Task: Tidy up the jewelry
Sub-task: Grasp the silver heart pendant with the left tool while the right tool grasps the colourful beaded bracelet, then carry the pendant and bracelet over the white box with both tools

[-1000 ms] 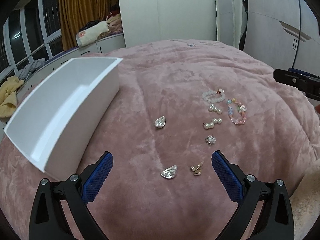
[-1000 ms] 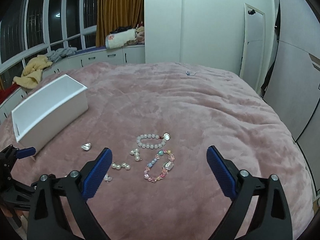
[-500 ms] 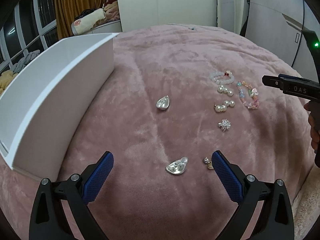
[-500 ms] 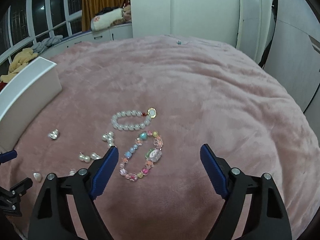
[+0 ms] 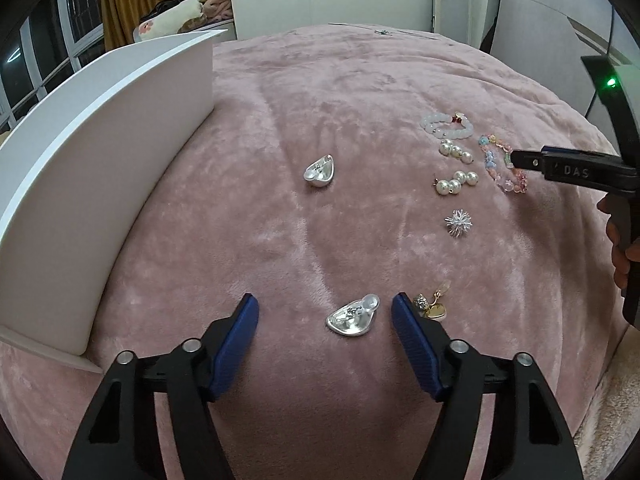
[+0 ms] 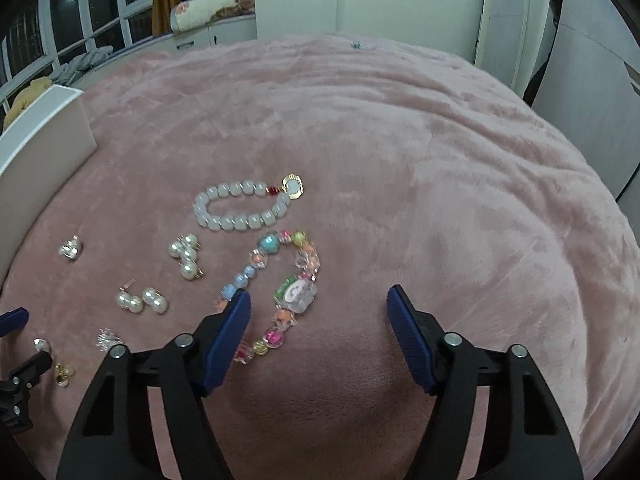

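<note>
My left gripper (image 5: 325, 307) is open, low over the pink blanket, its fingers on either side of a silver teardrop earring (image 5: 352, 319). A gold heart earring (image 5: 433, 309) lies just outside its right finger. A second silver teardrop earring (image 5: 319, 171), two pearl earrings (image 5: 456, 182), a silver starburst earring (image 5: 459, 222) and a white bead bracelet (image 5: 446, 125) lie farther off. My right gripper (image 6: 319, 302) is open, with its left finger over part of the colourful bead bracelet (image 6: 289, 289). The white bead bracelet (image 6: 245, 206) lies beyond it.
A white open box (image 5: 100, 152) stands on the blanket at the left, also at the left edge of the right wrist view (image 6: 36, 136). White wardrobes (image 6: 400, 0) stand behind the bed, and a window ledge with folded clothes (image 6: 208, 4) is at the back left.
Both grippers have moved forward and down toward the jewelry. The left now brackets the near silver earring; the right has come over the colourful bracelet. Both jaw gaps look narrower.
</note>
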Demonstrator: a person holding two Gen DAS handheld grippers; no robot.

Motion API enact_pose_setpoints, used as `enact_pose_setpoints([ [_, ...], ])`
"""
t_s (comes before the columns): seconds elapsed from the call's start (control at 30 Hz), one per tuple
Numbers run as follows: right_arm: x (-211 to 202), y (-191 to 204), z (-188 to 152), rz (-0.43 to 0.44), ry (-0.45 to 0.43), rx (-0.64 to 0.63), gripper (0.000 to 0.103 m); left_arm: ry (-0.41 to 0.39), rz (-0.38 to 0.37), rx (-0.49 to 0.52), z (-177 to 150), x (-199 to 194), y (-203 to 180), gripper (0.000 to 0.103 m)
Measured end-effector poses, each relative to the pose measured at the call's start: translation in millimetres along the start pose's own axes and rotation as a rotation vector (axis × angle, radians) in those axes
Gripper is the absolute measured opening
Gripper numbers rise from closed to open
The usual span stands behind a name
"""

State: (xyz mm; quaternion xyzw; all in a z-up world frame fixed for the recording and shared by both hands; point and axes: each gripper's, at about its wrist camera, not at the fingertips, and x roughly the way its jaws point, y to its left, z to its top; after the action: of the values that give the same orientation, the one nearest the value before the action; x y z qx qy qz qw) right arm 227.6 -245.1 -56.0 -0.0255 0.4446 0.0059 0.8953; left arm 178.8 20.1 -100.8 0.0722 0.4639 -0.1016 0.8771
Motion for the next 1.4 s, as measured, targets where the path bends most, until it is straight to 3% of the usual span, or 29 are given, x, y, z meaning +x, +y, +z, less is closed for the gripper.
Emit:
enact_pose_setpoints([
  [0.17,13,2,-5,-0.008,0.047,-0.017,0.057,0.005,0.012,0.026,-2,1,-4,0.059],
  [0.33,13,3,-7,0.032,0.046,-0.018,0.037,-0.002,0.001,0.020,-3,1,-2,0.033],
  [0.4,12,2,-8,0.049,0.041,-0.016,0.030,0.002,-0.007,0.016,-3,1,-2,0.029],
  [0.6,11,-5,-8,0.109,0.057,0.044,0.013,0.004,-0.034,-0.006,-3,0,0,0.029],
  [0.97,-12,-8,-7,0.140,-0.004,0.059,0.013,-0.019,-0.063,-0.082,-2,-10,11,0.029],
  [1.4,-84,15,16,0.189,-0.183,-0.008,0.009,-0.127,-0.093,-0.121,11,-57,23,0.029],
])
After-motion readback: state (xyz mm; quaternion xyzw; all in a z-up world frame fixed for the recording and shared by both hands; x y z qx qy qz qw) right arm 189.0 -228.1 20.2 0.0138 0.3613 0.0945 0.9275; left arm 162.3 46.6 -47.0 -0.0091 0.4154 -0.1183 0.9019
